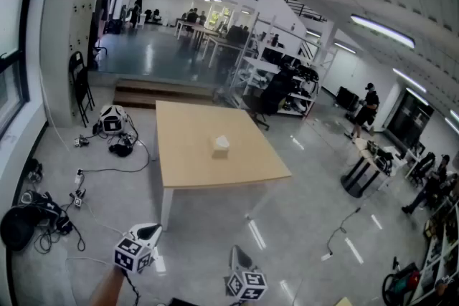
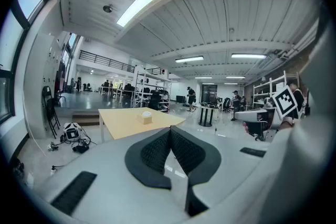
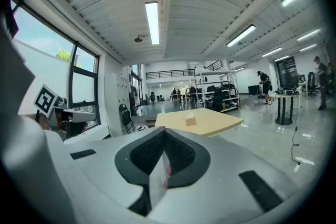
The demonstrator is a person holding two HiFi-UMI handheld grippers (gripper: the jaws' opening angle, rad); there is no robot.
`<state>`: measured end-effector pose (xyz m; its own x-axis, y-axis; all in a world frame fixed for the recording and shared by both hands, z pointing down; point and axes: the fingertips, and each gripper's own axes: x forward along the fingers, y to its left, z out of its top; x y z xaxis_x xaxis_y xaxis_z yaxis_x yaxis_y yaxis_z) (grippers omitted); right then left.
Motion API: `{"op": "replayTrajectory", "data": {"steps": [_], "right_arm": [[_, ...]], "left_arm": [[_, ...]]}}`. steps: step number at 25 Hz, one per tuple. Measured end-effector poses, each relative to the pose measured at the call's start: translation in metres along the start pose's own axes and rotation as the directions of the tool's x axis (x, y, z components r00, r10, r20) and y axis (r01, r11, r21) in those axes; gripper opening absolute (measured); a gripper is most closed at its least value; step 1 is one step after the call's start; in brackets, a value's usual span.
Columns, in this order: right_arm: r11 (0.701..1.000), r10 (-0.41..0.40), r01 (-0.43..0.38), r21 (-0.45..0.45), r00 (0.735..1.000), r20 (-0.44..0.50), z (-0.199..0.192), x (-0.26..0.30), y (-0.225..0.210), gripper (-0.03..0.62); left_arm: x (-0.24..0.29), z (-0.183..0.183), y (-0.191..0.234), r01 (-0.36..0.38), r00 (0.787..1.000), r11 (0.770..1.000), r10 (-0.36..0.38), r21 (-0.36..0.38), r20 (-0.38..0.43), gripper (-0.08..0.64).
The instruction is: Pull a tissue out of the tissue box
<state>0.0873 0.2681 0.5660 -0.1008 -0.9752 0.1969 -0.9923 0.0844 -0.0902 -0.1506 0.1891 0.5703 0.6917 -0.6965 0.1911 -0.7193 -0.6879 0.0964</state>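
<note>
A small tan tissue box (image 1: 220,147) with a white tissue poking from its top sits near the middle of a light wooden table (image 1: 186,168). It also shows far off in the left gripper view as the tissue box (image 2: 145,117) and in the right gripper view as the tissue box (image 3: 190,119). My left gripper (image 1: 148,231) and right gripper (image 1: 239,255) are at the bottom of the head view, well short of the table. The left gripper (image 2: 170,131) has its pads pressed together, empty. The right gripper (image 3: 163,132) is likewise shut on nothing.
Bags, a helmet-like white object (image 1: 111,120) and cables (image 1: 43,215) lie on the floor left of the table. Black chairs (image 1: 81,82) stand by the left wall. Shelving (image 1: 276,75) and desks stand behind the table; people (image 1: 367,110) stand at the right.
</note>
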Motion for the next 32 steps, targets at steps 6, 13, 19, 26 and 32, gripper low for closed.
{"op": "replayTrajectory", "data": {"steps": [6, 13, 19, 26, 32], "right_arm": [[0.999, 0.004, -0.004, 0.035, 1.000, 0.011, -0.001, 0.005, 0.000, 0.000], [0.999, -0.005, 0.005, 0.033, 1.000, 0.017, 0.003, 0.009, -0.004, 0.000], [0.999, -0.009, 0.008, 0.035, 1.000, 0.018, 0.004, 0.012, -0.002, 0.000], [1.000, -0.016, 0.015, 0.024, 1.000, 0.017, 0.007, 0.016, -0.001, 0.000], [1.000, -0.009, 0.009, 0.011, 1.000, 0.007, 0.008, 0.021, 0.001, 0.000]], "left_arm": [[0.003, -0.001, 0.005, -0.001, 1.000, 1.000, 0.001, 0.002, -0.001, 0.008], [0.010, 0.001, 0.006, 0.004, 1.000, 1.000, -0.004, 0.009, -0.006, 0.008], [0.012, 0.003, 0.007, 0.015, 1.000, 1.000, -0.015, 0.022, 0.000, 0.008], [0.016, 0.005, 0.006, 0.036, 0.999, 0.999, -0.036, 0.028, 0.000, 0.008], [0.019, 0.006, 0.007, 0.039, 0.999, 0.999, -0.039, 0.034, -0.002, 0.008]]}}
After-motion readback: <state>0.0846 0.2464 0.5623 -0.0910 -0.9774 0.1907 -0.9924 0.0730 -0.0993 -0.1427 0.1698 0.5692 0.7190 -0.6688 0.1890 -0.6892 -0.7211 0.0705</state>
